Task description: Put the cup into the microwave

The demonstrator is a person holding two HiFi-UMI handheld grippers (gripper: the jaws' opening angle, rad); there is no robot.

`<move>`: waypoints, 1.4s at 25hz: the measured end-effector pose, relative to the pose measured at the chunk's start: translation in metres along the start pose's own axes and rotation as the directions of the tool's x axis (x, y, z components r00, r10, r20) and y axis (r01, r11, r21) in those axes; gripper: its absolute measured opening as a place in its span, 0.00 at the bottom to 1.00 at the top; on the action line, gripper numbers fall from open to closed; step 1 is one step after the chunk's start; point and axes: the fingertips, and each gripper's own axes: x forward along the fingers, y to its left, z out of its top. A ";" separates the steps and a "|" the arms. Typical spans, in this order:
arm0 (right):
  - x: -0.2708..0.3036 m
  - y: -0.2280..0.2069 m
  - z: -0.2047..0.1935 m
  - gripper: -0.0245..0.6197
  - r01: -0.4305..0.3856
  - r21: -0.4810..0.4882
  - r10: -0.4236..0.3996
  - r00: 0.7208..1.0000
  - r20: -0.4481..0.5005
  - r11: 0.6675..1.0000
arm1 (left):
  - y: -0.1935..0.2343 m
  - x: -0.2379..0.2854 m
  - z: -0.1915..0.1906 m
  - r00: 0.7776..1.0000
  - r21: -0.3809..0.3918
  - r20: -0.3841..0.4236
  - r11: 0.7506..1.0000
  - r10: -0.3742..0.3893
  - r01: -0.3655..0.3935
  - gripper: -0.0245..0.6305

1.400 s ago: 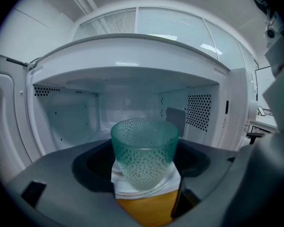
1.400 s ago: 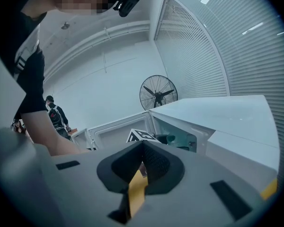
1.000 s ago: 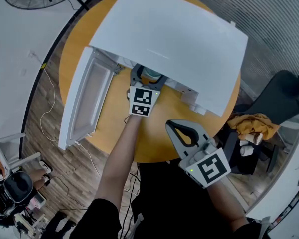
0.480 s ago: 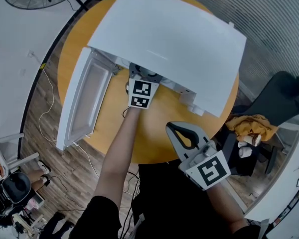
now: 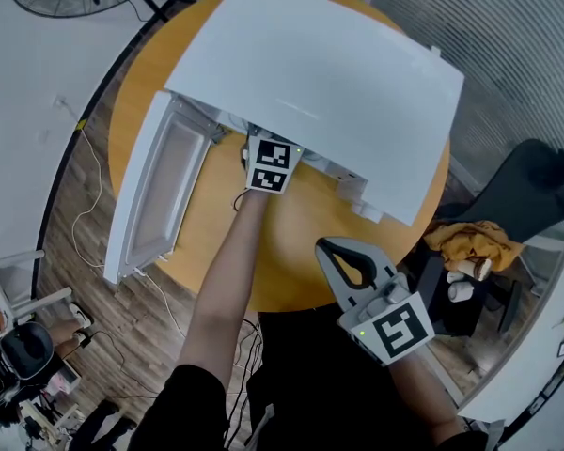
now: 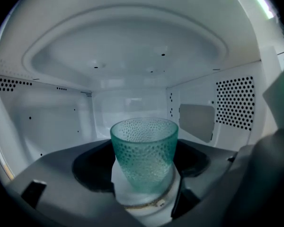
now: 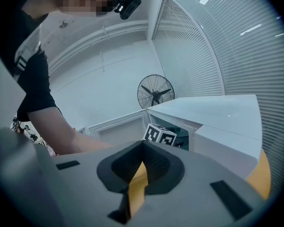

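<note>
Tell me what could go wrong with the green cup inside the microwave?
The cup is glass, and the left gripper grips it near its base, so it might tip or slip. I cannot see whether its base rests on the floor of the microwave; if it is let go too high, it could drop. Pulling the gripper out carelessly might knock the cup over.

Grey right tongs [image 5: 331, 248], black-and-white marker cube [image 5: 397, 325], green light [image 5: 360, 325], black short sleeves [image 5: 183, 404].
</note>
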 end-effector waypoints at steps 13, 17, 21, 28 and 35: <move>-0.005 -0.001 -0.005 0.05 -0.024 0.009 0.024 0.999 -0.021 1.000 | 0.004 0.008 -0.001 1.000 0.025 0.009 0.999 0.027 -0.027 0.59; -0.005 -0.001 -0.003 0.05 -0.040 0.004 0.040 0.999 -0.021 0.999 | 0.007 0.004 -0.001 0.999 0.026 0.009 0.999 0.047 -0.047 0.59; -0.007 -0.001 -0.001 0.05 -0.055 -0.002 0.055 0.998 -0.011 0.998 | 0.007 -0.009 0.001 0.998 0.025 0.002 0.997 0.066 -0.066 0.59; -0.010 0.011 0.009 0.05 -0.103 -0.038 0.104 0.994 0.017 0.994 | 0.004 -0.045 -0.011 0.993 -0.029 -0.070 0.994 0.099 -0.101 0.59; -0.013 0.026 0.014 0.05 -0.133 -0.064 0.134 0.991 0.010 0.989 | -0.007 -0.089 -0.007 0.989 -0.060 -0.105 0.992 0.106 -0.112 0.59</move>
